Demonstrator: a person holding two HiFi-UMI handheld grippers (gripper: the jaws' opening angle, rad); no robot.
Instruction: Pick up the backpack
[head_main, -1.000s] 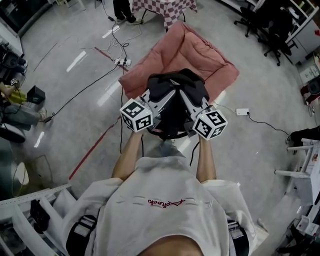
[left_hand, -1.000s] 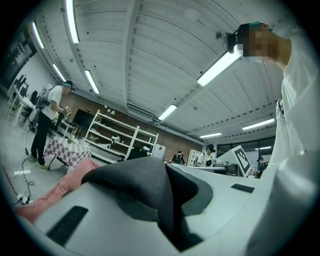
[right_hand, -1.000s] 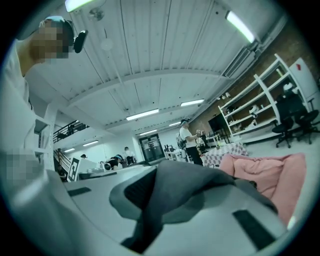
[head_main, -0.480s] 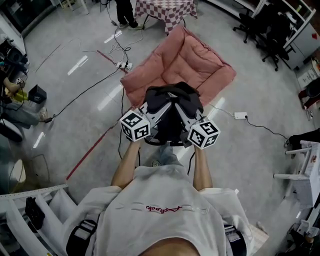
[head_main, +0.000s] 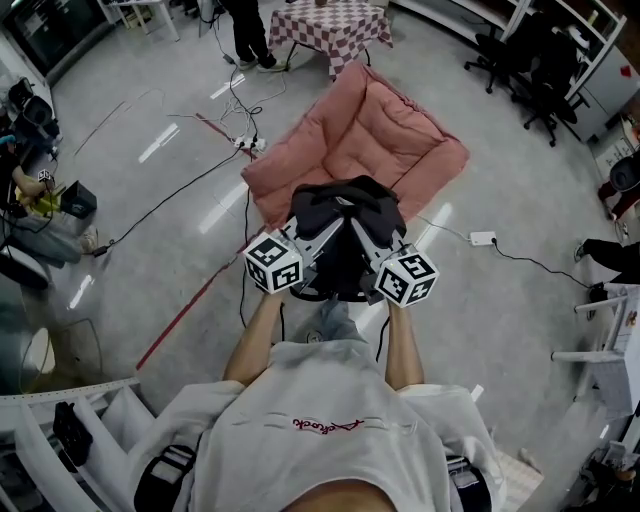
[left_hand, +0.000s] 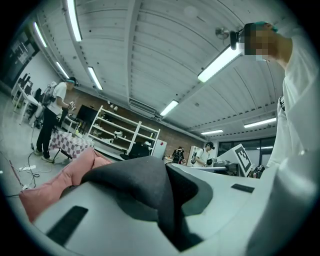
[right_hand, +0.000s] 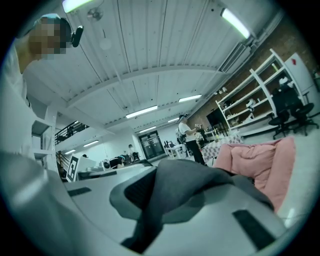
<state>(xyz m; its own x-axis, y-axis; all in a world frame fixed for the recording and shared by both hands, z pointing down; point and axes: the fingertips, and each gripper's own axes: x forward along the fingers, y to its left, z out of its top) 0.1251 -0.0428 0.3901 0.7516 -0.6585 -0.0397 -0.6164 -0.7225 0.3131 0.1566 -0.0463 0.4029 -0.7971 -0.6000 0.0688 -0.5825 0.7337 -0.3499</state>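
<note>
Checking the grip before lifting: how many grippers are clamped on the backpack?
2: the left gripper grips the backpack at its left side, the right gripper at its right.

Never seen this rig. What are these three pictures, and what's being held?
No robot: a person holds a gripper in each hand; the checkered cubes belong to them. The head view looks down from the person's head; the other two views look along each gripper's jaws. The left gripper and right gripper each have jaws shut on dark fabric of the black backpack, held in front of the person. Beyond it a pink cushion lies on the grey floor.
</note>
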